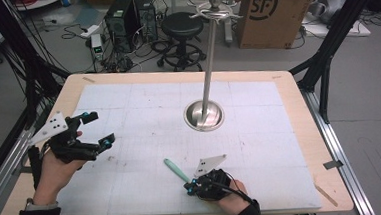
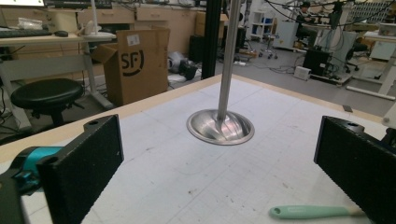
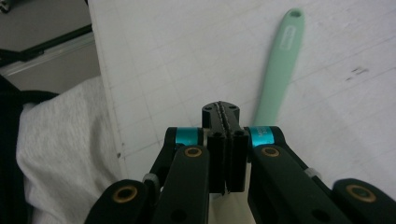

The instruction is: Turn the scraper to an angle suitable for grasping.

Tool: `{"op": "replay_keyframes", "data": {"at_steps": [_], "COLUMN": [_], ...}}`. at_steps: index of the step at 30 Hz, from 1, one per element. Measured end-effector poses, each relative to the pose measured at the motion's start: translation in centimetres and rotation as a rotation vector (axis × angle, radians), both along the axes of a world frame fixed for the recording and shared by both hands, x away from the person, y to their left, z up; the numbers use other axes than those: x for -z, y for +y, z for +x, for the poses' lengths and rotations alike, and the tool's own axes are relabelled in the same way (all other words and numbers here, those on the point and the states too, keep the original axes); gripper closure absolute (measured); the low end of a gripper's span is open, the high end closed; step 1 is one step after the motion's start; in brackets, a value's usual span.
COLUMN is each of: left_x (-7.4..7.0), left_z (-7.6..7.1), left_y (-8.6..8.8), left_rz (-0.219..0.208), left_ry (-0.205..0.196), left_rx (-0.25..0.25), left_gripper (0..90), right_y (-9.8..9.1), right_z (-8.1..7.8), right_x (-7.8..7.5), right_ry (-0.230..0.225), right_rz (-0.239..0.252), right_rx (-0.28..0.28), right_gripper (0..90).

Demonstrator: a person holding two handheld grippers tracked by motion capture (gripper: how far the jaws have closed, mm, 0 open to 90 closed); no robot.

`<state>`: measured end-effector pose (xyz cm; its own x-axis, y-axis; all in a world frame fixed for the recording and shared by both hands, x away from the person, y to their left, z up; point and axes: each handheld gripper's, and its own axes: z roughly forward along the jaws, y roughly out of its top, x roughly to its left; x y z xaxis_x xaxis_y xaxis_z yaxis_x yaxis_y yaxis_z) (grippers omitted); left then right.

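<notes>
Closed right hand-held gripper [image 3: 223,112] beside green handle [image 3: 279,65].

The left gripper [image 1: 95,128] is held above the table's left side, jaws spread wide and pointing right. The right gripper [image 1: 189,184] sits low near the front edge, jaws pressed flat together with nothing between them. Dark sleeves cover both forearms.
</notes>
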<state>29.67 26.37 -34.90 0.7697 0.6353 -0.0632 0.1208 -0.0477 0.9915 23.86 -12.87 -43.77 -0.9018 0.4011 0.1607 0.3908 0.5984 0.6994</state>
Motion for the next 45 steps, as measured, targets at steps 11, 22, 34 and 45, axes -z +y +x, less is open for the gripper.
{"op": "replay_keyframes", "data": {"at_steps": [11,22,34,45], "left_x": [0.1,0.2,0.3,0.2], "left_z": [0.1,0.0,-0.3,-0.6], "left_y": [0.1,0.0,0.4,0.2], "left_rz": [0.0,0.006,0.009,0.021], "left_ry": [0.004,0.004,0.005,0.002], "left_rx": [-0.009,-0.011,-0.021,-0.017], "left_gripper": [1.8,1.8,1.8,1.8], "right_y": [-0.6,-2.5,-4.2,-7.9], "right_z": [0.3,2.5,3.7,4.5], "right_x": [-0.2,-0.1,-1.3,-6.3], "right_ry": [-0.028,-0.1,-0.13,-0.215], "right_rz": [-0.092,-0.119,0.007,0.255], "right_rx": [0.026,0.068,0.055,0.043], "right_gripper": [90.0,90.0,90.0,45.9]}}
